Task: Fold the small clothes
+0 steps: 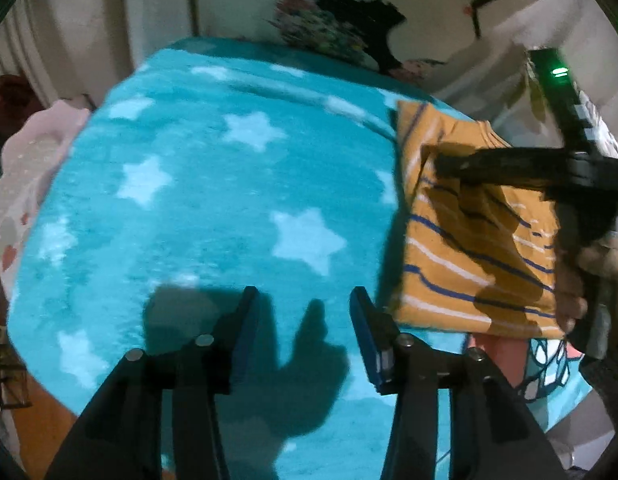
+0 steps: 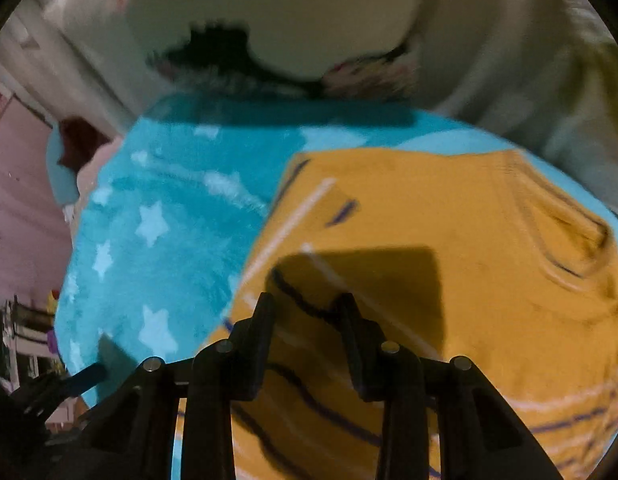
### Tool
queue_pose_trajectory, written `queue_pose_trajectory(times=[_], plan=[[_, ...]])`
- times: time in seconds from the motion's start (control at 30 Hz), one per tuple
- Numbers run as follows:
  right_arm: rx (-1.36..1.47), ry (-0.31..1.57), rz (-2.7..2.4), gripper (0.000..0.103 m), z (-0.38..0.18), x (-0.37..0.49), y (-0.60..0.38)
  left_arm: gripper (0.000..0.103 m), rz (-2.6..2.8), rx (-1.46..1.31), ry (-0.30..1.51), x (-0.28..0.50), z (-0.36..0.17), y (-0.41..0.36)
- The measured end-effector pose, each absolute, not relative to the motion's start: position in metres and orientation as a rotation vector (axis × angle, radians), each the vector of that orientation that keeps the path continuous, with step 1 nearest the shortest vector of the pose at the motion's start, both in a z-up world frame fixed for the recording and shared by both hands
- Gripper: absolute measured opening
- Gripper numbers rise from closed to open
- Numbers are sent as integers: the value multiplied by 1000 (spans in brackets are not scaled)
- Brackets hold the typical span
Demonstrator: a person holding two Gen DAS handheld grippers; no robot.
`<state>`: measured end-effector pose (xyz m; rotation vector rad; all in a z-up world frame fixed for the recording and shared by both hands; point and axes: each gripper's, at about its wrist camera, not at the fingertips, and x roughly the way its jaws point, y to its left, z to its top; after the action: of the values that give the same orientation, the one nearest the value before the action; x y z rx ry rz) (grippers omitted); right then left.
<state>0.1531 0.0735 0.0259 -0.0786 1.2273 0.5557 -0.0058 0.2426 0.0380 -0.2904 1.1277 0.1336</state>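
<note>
Orange striped shirt (image 1: pixel 469 236) lay folded flat on the right part of the turquoise star blanket (image 1: pixel 213 200), white and blue stripes showing, its collar (image 2: pixel 565 232) at the far right edge in the right wrist view.

Left to right, left wrist view: pink cloth pile (image 1: pixel 33 152) off the blanket's left edge. Left gripper (image 1: pixel 305 300) pointed down over bare blanket, just left of the shirt's near corner. Jaws stood partly apart, nothing between them, blue pads (image 1: pixel 365 340) clear of the fabric. Its shadow fell on the blanket below. Right of that, the shirt, with the right gripper (image 1: pixel 457 164) reaching across its upper part from the right edge, heavily blurred. A hand (image 1: pixel 581 280) gripped its handle at the far right. A second printed garment (image 1: pixel 549 364) poked out beneath the shirt's near edge.

Right wrist view: blanket on the left, shirt filling centre and right. Right gripper (image 2: pixel 305 300) hung over the shirt's stripes, jaws partly apart. Cloth showed in the gap, but motion blur hid whether the fingertips (image 2: pixel 265 304) touched or pinched it; couldn't tell. Left gripper's tip (image 2: pixel 89 376) visible at lower left over the blanket edge.
</note>
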Motion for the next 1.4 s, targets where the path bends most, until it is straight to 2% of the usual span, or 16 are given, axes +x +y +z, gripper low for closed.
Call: queue_pose_trajectory(times=[0.07,0.13,0.2,0.33,0.47,0.63,0.73,0.93,1.07,1.4], plan=[[-101,1230,540,42,14,158,86,49,147,-285,1117,-8,39,247],[-107,1206,546,63,11,158,91,50,159,-288,1110,-9,40,253],[-149,1191,562,71,10,155,98,50,159,-294,1109,-6,39,256],[-271,1112,504,70,20,141,106,50,160,-270,1096,2,41,251],[-78,1074,492,71,46,131,73,50,158,-237,1070,3,49,236],[13,1050,403,71,67,110,15,50,151,-198,1053,-3,62,210],[74,1046,343,71,72,94,-30,55,152,-192,1043,-11,71,192],[269,1078,209,71,60,57,-129,59,158,-141,1068,-30,75,148],[345,1074,155,71,54,32,-172,72,146,-119,1076,-46,76,117],[288,1034,158,71,66,-21,-206,73,110,-82,1083,-78,75,55]])
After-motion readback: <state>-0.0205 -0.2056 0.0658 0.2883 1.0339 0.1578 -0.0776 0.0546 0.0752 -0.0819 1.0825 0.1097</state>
